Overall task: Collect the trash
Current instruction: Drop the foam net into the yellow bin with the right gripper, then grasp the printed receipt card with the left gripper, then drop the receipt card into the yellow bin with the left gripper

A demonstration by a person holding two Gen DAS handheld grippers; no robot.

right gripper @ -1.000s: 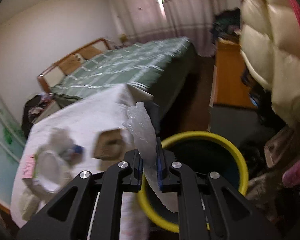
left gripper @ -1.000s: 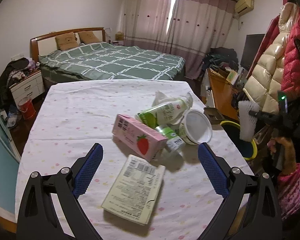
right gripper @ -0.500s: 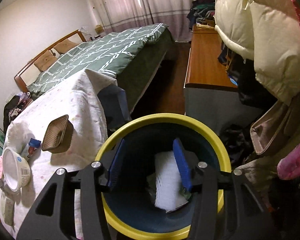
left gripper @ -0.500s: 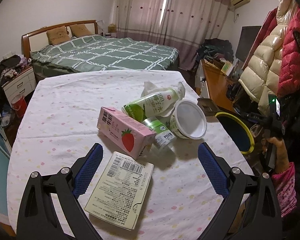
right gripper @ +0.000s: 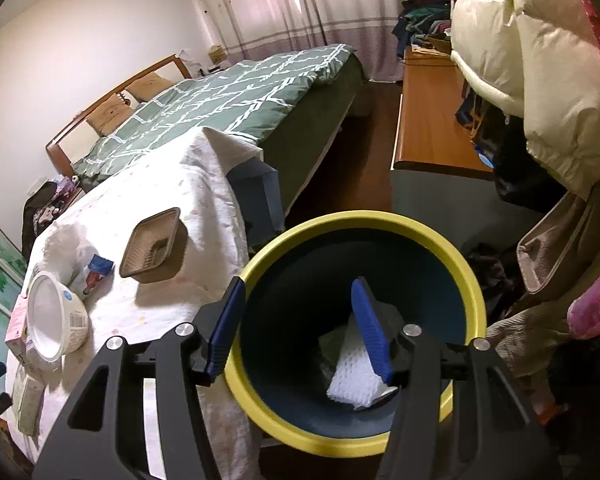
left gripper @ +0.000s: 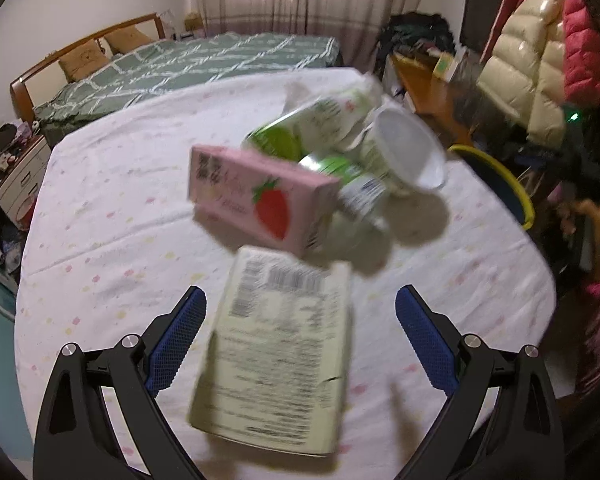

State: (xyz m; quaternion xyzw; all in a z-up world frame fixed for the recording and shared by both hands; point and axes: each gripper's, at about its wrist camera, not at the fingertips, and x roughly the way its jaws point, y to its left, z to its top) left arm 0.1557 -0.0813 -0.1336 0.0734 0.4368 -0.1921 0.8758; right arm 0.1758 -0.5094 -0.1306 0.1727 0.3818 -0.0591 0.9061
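The round table (left gripper: 100, 240) under its white dotted cloth served as landmark. Beside its edge stood the yellow-rimmed dark blue bin (right gripper: 380, 240), holding a white foam net sleeve (right gripper: 352, 380). Above the bin, the right gripper (right gripper: 300, 324) was opening, with nothing between its jaws. On the table, the pale flat printed carton (left gripper: 276, 360) lay between the released left gripper's (left gripper: 300, 336) jaws, untouched.
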